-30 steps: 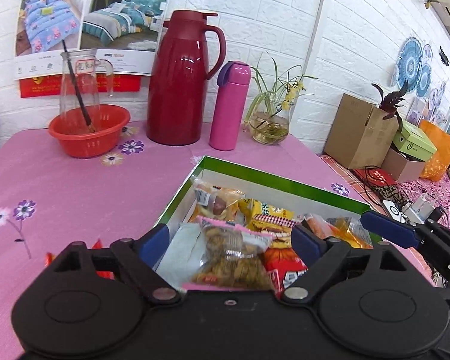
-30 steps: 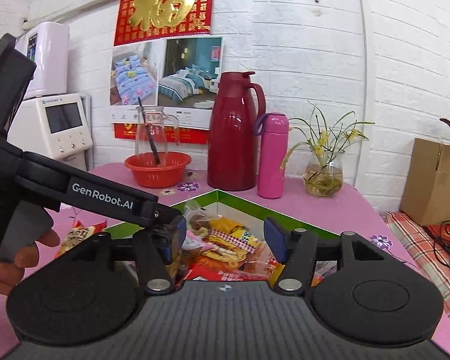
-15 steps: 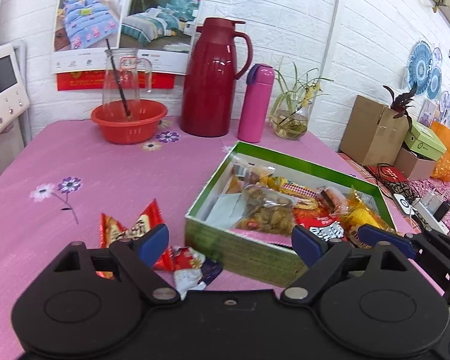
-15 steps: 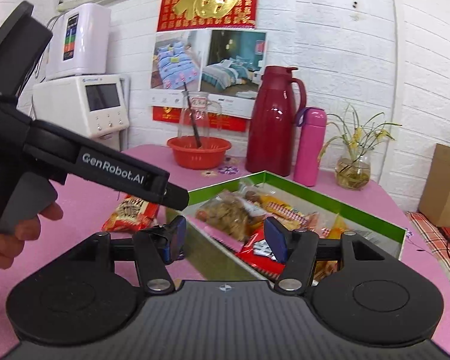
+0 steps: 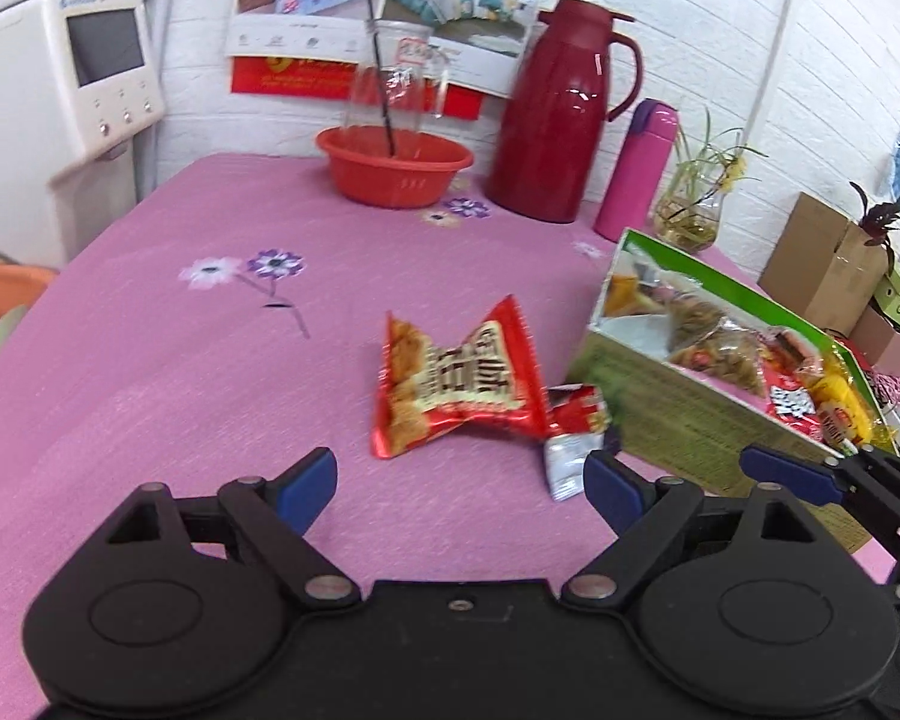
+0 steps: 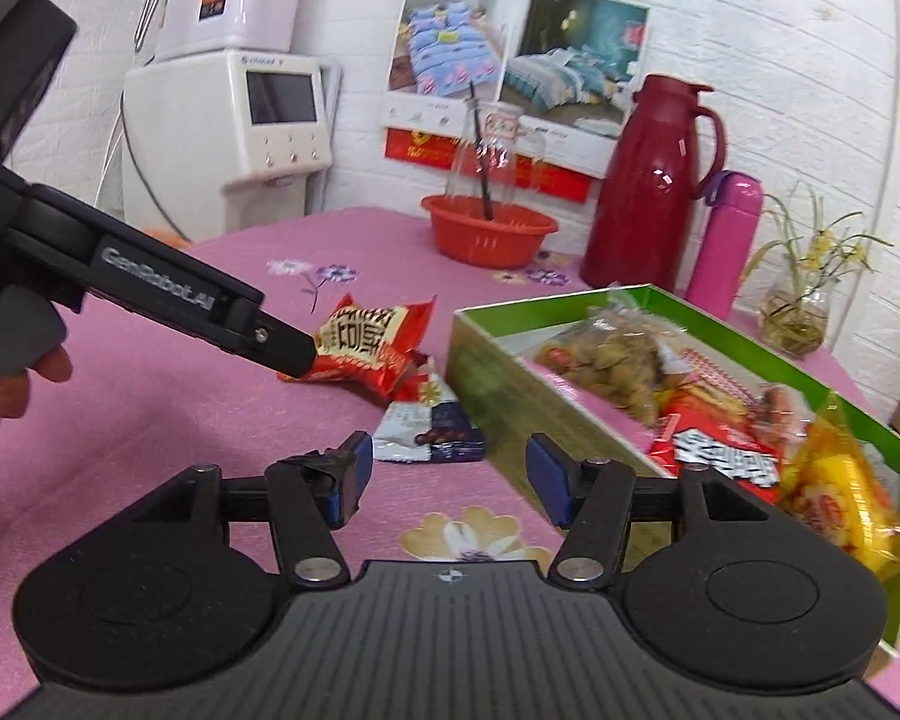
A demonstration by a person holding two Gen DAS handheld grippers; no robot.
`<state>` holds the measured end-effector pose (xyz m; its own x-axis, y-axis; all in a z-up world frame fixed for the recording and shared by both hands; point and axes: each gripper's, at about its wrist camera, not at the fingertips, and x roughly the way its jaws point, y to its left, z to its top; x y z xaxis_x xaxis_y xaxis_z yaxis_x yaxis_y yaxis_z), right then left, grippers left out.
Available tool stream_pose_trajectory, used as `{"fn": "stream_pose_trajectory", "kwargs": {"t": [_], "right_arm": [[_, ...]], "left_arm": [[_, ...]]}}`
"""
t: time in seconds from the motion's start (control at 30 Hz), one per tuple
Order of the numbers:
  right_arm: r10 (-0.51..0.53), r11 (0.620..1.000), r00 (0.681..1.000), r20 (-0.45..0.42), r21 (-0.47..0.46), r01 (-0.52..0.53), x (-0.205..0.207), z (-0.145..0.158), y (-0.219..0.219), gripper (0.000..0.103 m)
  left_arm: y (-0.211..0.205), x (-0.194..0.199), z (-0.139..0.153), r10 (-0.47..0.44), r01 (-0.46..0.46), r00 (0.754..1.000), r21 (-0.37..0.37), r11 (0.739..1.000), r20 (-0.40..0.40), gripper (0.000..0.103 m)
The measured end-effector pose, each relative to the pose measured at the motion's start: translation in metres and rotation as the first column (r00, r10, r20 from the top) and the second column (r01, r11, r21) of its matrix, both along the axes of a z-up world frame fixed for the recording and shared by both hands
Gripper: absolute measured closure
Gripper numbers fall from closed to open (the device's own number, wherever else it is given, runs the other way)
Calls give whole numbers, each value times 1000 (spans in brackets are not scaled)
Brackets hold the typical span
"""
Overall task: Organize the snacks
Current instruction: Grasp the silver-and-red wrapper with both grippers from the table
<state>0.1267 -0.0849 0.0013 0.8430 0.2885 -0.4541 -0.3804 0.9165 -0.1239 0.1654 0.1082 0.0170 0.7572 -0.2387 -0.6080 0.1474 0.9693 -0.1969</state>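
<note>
On the pink flowered tablecloth (image 5: 150,372) we found two loose snacks lying just left of the green snack box (image 6: 570,306): a crumpled red snack packet (image 5: 456,381) with pale lettering, and a smaller white and dark-blue wrapper (image 6: 426,435) that touched the red one and lay close against the box's near corner. We saw the box already crowded with bagged snacks, among them a clear bag of brown pieces (image 5: 714,342), a red packet and a yellow one. Our left gripper (image 5: 459,483) hung above the cloth with its blue-padded fingers (image 5: 306,489) spread wide and nothing between them; the red packet lay just ahead of the gap, apart from both pads. Our right gripper (image 6: 444,480) was likewise spread, its jaws having just closed a little, with only cloth and the edge of the small wrapper ahead of them and nothing pinched. From the right wrist view we could see the left gripper's black body reaching in from the left, a hand (image 6: 6,387) around its handle, its tip in front of the red packet; whether it touched we could not tell. Behind stood a red plastic basin (image 5: 393,171) holding a glass jug, a dark red thermos jug (image 5: 561,120), a pink flask (image 5: 633,171) and a glass vase of green shoots (image 6: 801,306).
</note>
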Motion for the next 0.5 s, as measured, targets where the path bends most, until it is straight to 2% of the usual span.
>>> {"fn": "stream_pose_trajectory", "kwargs": {"t": [0.1, 0.3, 0.4, 0.47, 0.5], "right_arm": [[-10, 1000, 1000, -7, -18, 10, 15, -6, 15, 16], [-26, 997, 999, 44, -77, 30, 46, -9, 37, 22], [-16, 997, 1000, 13, -77, 17, 60, -13, 39, 44], [-14, 997, 1000, -5, -75, 14, 63, -16, 38, 53], [-4, 997, 1000, -5, -78, 3, 59, -16, 38, 54]], "left_arm": [[13, 0, -3, 11, -11, 1000, -10, 1000, -4, 0], [31, 3, -8, 9, -9, 1000, -30, 1000, -4, 0], [34, 6, -11, 3, -3, 1000, -40, 999, -10, 0], [34, 8, -13, -8, 7, 1000, -48, 999, -16, 0], [34, 9, -14, -13, 12, 1000, -51, 999, -18, 0]]}}
